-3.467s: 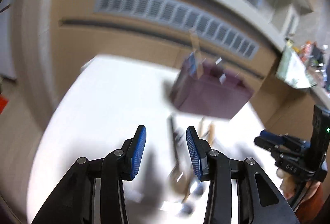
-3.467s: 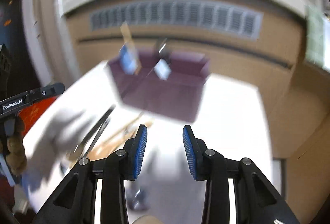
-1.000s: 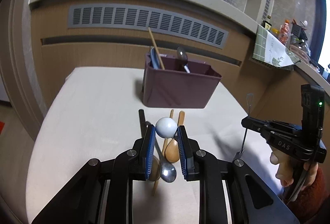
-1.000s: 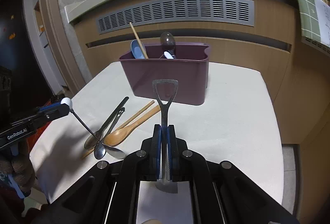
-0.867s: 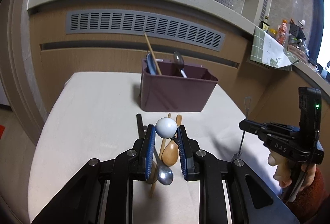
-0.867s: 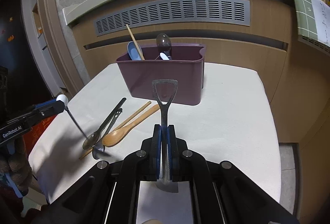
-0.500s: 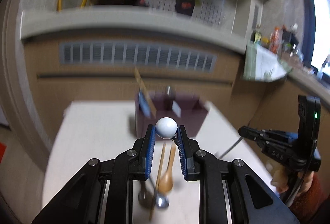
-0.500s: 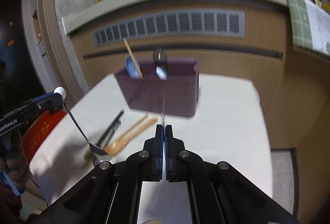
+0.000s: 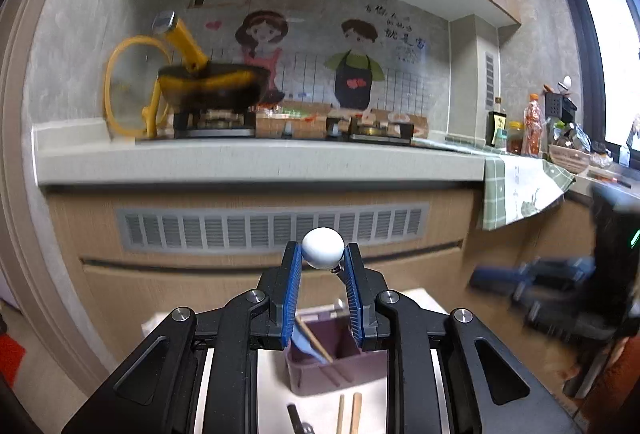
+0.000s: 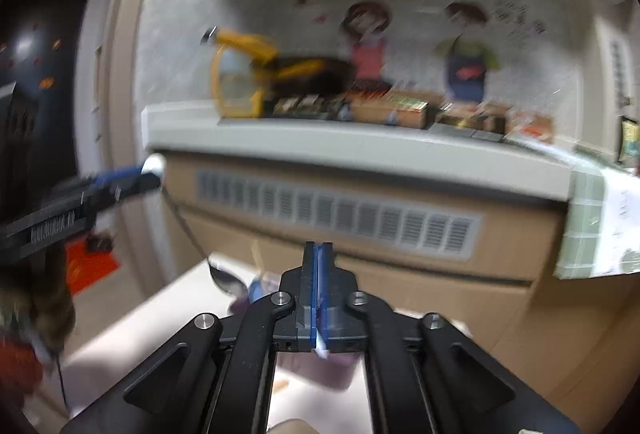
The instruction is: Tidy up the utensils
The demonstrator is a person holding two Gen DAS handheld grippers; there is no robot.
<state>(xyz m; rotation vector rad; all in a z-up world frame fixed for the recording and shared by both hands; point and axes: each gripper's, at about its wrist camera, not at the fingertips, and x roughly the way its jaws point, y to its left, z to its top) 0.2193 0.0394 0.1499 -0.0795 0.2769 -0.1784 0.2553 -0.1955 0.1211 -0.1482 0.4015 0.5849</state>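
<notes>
My left gripper [image 9: 322, 262] is shut on the white ball end [image 9: 322, 248] of a thin metal spoon, held high above the purple utensil box [image 9: 320, 370]. In the right wrist view the left gripper [image 10: 132, 176] holds that spoon, whose bowl [image 10: 226, 280] hangs over the box [image 10: 320, 368]. My right gripper [image 10: 318, 266] is shut tight; a thin metal utensil [image 10: 321, 350] shows between its pads near their base. The box holds a blue spoon [image 9: 306, 348] and a chopstick [image 9: 314, 340]. Wooden utensils [image 9: 348, 414] lie on the white table [image 9: 276, 394].
A kitchen counter [image 9: 256, 158] with a vent grille [image 9: 272, 228] below stands behind the table. A black and yellow wok [image 9: 208, 86] sits on the stove. A green cloth [image 9: 520, 190] hangs at the right. The right gripper [image 9: 560, 298] is blurred at the right of the left wrist view.
Both grippers have lifted and tilted up, so the table has dropped to the bottom of both views. The left gripper's spoon now hangs over the box. The right gripper's metal utensil no longer sticks out ahead.
</notes>
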